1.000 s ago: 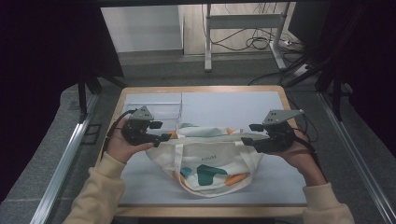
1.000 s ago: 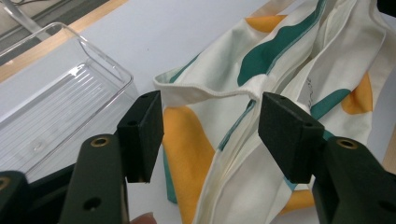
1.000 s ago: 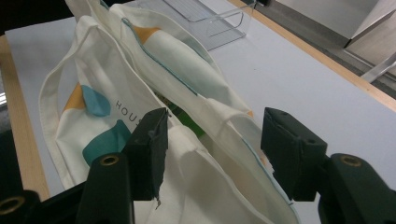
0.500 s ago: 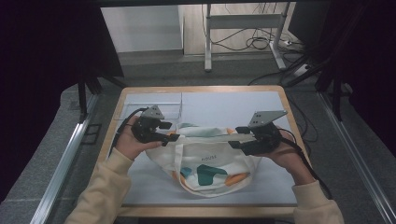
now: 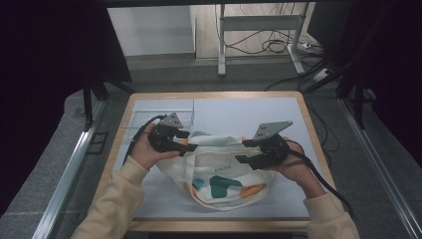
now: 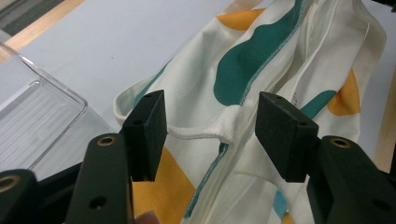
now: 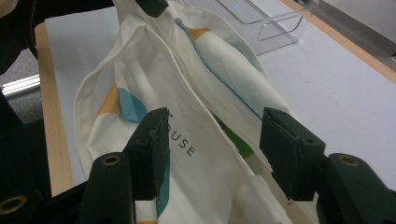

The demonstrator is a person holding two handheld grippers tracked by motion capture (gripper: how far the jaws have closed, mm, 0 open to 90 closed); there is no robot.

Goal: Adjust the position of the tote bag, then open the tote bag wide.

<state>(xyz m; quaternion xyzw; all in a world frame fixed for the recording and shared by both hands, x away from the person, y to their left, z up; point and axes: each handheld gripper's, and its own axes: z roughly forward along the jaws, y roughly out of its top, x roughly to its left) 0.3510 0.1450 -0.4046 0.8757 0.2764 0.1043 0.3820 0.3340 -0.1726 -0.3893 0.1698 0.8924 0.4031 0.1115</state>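
A cream cloth bag (image 5: 219, 174) with teal and orange shapes and printed letters lies bunched on the pale mat. My left gripper (image 5: 188, 141) is at the bag's upper left edge, open. In the left gripper view its jaws (image 6: 210, 135) straddle a thin cream hem strip (image 6: 196, 134) of the bag (image 6: 261, 65) without pinching it. My right gripper (image 5: 244, 151) is at the bag's upper right edge, also open. In the right gripper view its jaws (image 7: 212, 149) stand wide over folds of the bag (image 7: 154, 84), and the bag's mouth gapes between the folds.
A clear plastic tray (image 5: 164, 112) sits at the table's back left, close behind the left hand, also seen as tray (image 6: 37, 121) and tray (image 7: 261, 14). The wooden table rim (image 5: 214, 94) frames the mat. Desk legs and cables lie on the floor beyond.
Both hands have moved inward toward each other along the bag's top edge. The bag has bunched up narrower between them.
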